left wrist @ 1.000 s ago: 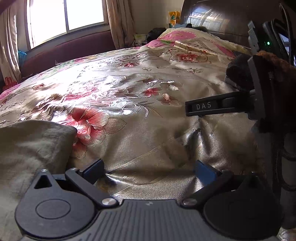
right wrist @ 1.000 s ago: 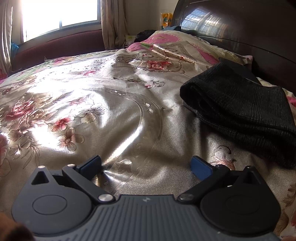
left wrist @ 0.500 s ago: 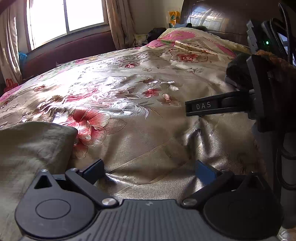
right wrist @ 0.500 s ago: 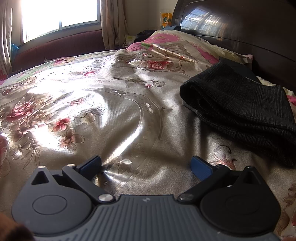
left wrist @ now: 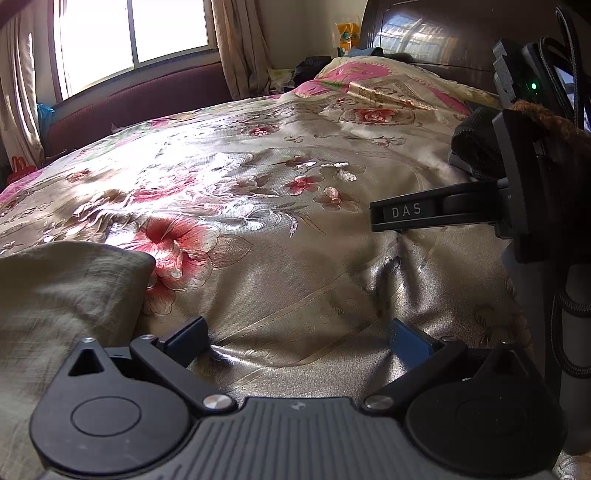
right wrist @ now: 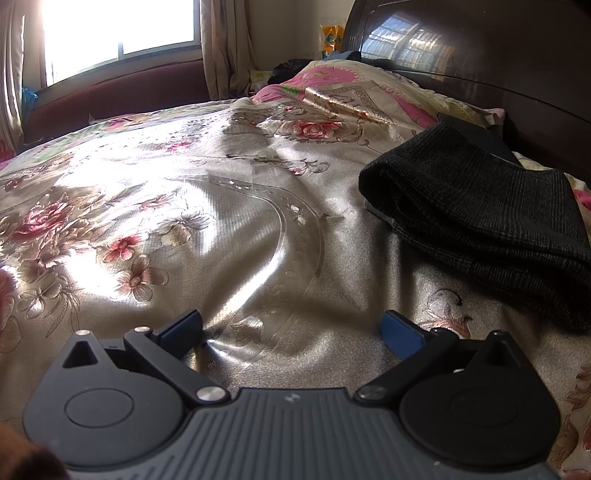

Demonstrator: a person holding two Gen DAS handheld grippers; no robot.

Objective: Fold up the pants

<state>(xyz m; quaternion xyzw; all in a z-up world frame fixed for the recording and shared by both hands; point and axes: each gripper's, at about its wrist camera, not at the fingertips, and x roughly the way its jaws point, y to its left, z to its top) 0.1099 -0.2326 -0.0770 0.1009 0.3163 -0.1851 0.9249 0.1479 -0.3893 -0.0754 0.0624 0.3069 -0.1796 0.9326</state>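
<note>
Olive-green pants lie bunched on the bed at the lower left of the left wrist view, just left of my left gripper, which is open and empty over the bedspread. Dark folded pants lie at the right of the right wrist view, near the headboard. My right gripper is open and empty, low over the bedspread, to the left of the dark pants. The right gripper's body shows at the right edge of the left wrist view.
A shiny floral bedspread covers the bed. A dark wooden headboard stands at the right. A pillow lies at the far end. A window with curtains and a maroon bench are behind the bed.
The left wrist view has shifted slightly, so the olive pants sit a little lower in it. Both grippers stay open and nearly still.
</note>
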